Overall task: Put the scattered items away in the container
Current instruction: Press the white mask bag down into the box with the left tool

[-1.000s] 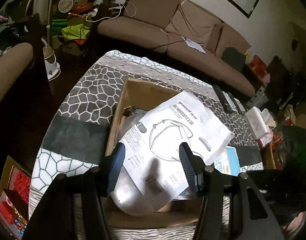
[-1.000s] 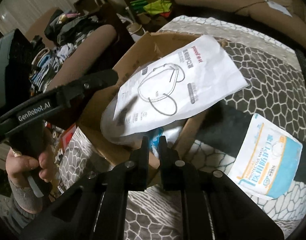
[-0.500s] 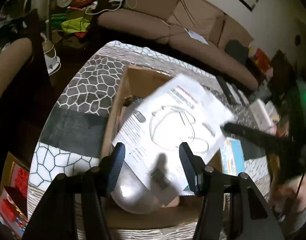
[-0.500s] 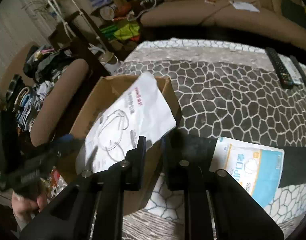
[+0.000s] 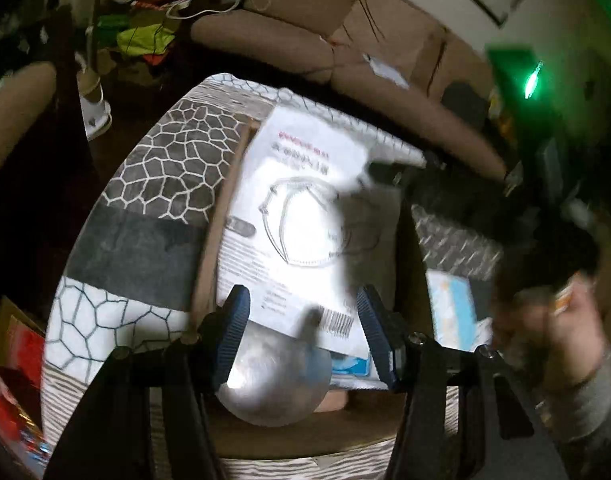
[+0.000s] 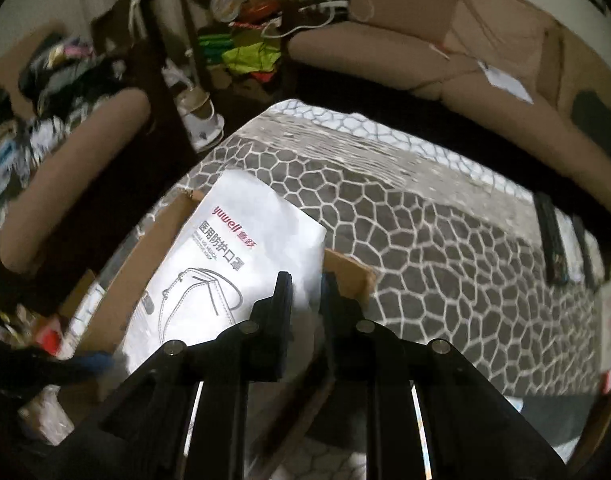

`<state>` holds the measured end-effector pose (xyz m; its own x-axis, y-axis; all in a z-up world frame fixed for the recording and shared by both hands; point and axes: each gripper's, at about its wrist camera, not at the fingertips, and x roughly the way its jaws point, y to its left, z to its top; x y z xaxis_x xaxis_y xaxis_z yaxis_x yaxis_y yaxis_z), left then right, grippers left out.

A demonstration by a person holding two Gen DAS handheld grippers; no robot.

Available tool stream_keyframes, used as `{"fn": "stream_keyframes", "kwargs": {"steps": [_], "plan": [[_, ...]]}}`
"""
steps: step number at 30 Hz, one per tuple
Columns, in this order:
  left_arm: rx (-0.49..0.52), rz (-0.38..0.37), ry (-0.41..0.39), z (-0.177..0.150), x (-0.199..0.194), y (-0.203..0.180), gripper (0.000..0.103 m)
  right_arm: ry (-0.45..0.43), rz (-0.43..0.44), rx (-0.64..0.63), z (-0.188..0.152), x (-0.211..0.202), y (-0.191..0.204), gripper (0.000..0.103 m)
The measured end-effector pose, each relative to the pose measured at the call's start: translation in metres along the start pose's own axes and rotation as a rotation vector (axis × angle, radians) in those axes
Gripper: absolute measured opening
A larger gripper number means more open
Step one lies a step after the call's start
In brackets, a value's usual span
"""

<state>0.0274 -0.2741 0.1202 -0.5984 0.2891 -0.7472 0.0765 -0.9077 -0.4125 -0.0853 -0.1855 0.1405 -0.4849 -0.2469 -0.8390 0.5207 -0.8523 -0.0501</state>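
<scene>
A white mask packet [image 5: 305, 220] lies across the top of the open cardboard box [image 5: 209, 248] on the patterned table. My left gripper [image 5: 301, 328] is open and empty, hovering over the box's near end, above a silvery bag [image 5: 273, 392]. My right gripper [image 6: 307, 288] is shut, empty as far as I can see, and sits over the box's right rim [image 6: 349, 268], right beside the packet [image 6: 225, 264]. In the left wrist view its tip touches the packet's far right corner. A blue-and-white mask packet [image 5: 453, 304] lies on the table to the right of the box.
A brown sofa [image 6: 465, 48] runs behind the table. Remote controls [image 6: 553, 236] lie at the table's far right. An armchair [image 6: 73, 152] and cluttered shelves stand to the left. The table [image 6: 425, 248] has a honeycomb-patterned cover.
The white packet has been pushed further left over the box and lies squarer on it. My right gripper swung up and over to the box's far right rim. The left gripper held still.
</scene>
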Motion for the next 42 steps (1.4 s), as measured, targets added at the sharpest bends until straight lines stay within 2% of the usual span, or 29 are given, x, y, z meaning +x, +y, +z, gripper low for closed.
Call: {"fn": "stream_keyframes", "kwargs": {"steps": [3,5,6,8,14,16,19,21,25,27,30,32,36,39,42], "plan": [[-0.029,0.005,-0.028,0.004,-0.009,0.010,0.056,0.011,-0.048,-0.127,0.002,0.009,0.025,0.015],[-0.052,-0.025,-0.025,0.004,-0.010,0.016,0.056,-0.013,-0.061,-0.170,0.003,0.005,0.035,0.017],[-0.060,-0.033,-0.024,0.004,-0.011,0.016,0.056,-0.034,-0.041,-0.162,0.004,0.001,0.036,0.019],[-0.055,-0.026,-0.024,0.004,-0.010,0.014,0.056,-0.054,0.026,-0.095,0.009,-0.002,0.032,0.030],[-0.045,-0.020,-0.020,0.005,-0.009,0.014,0.056,0.059,0.202,0.013,0.011,0.028,0.022,0.031],[-0.049,-0.030,-0.020,0.005,-0.009,0.017,0.056,0.097,0.226,-0.008,0.007,0.031,0.027,0.031],[-0.058,-0.046,-0.017,0.005,-0.010,0.019,0.056,0.103,0.268,-0.048,-0.003,0.023,0.033,0.031],[-0.058,-0.043,-0.018,0.005,-0.010,0.019,0.056,0.089,0.269,-0.051,-0.012,0.014,0.033,0.030],[-0.069,-0.040,-0.032,0.005,-0.013,0.020,0.056,-0.012,0.277,0.016,-0.017,-0.010,0.022,0.034],[-0.080,-0.048,-0.041,0.005,-0.015,0.022,0.056,-0.045,0.287,0.059,-0.011,-0.013,0.015,0.041],[-0.080,-0.044,-0.042,0.005,-0.015,0.023,0.056,-0.039,0.224,0.085,0.010,0.000,0.006,0.041],[-0.073,-0.049,-0.038,0.004,-0.015,0.022,0.056,-0.046,0.220,0.138,0.024,0.008,-0.007,0.043],[-0.053,-0.045,-0.022,0.004,-0.010,0.020,0.056,0.008,0.302,0.210,0.036,0.037,-0.019,0.043],[-0.044,-0.042,-0.017,0.004,-0.007,0.019,0.056,0.017,0.334,0.168,0.035,0.046,-0.008,0.043],[-0.038,-0.037,-0.001,0.002,-0.003,0.017,0.056,0.100,0.380,0.136,0.027,0.060,0.008,0.043]]}}
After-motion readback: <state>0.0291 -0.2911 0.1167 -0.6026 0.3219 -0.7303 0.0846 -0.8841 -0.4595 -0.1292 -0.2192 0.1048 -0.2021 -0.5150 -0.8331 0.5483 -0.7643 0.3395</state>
